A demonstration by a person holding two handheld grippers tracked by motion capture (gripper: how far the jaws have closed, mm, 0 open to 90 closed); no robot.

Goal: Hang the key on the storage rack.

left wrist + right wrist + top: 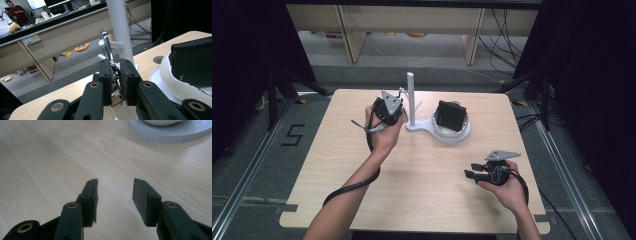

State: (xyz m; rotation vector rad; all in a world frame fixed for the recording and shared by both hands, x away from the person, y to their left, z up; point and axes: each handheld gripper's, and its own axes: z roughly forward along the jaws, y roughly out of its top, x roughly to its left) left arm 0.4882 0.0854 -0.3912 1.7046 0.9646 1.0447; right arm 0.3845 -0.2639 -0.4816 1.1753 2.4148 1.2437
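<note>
A white stand has a tall post (410, 95) and a round dish (460, 135) on one base. A black case (450, 116) leans in that dish. My left gripper (402, 111) is held up right beside the post. In the left gripper view its jaws (115, 65) are shut on a thin shiny metal piece (106, 42), which rises to a short white peg (112, 45) on the post (120, 27). The black case (192, 65) and dish (170, 82) lie to the right. My right gripper (469, 171) rests low at the table's front right. It is open and holds nothing (115, 186).
The pale wooden table (427, 190) has bare board between the stand and the right gripper. The stand's white base (175, 132) lies ahead of the right jaws. Dark curtains flank the table, cables lie on the floor behind, and a person (18, 12) stands far off.
</note>
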